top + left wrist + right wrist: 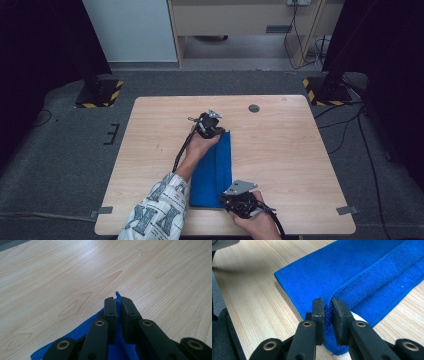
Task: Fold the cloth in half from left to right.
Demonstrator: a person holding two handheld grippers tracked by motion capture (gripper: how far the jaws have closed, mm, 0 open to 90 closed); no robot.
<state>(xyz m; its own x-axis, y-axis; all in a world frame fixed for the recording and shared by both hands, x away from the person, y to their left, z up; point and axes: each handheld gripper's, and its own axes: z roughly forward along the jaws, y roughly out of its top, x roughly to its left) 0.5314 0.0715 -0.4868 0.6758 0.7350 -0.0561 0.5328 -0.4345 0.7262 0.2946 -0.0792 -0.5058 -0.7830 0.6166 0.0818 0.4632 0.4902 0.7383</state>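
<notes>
A blue cloth (pixel 215 170) lies folded into a long strip on the wooden table (pixel 285 150), running from the middle toward the near edge. My left gripper (pixel 221 132) sits at the strip's far end. In the left gripper view its jaws (pixel 118 300) stand nearly together, with a corner of the cloth (pixel 75 337) sticking up between them. My right gripper (pixel 229 199) is at the near right corner. In the right gripper view it (pixel 327 302) pinches a folded edge of the cloth (pixel 352 272), which fills the narrow gap.
A round cable hole (pixel 254 108) is set in the table's far side. Two black stand bases with yellow-black tape (pixel 100 92) (pixel 325 90) sit on the floor beyond the far corners. A patterned sleeve (pixel 160 212) crosses the near left part of the table.
</notes>
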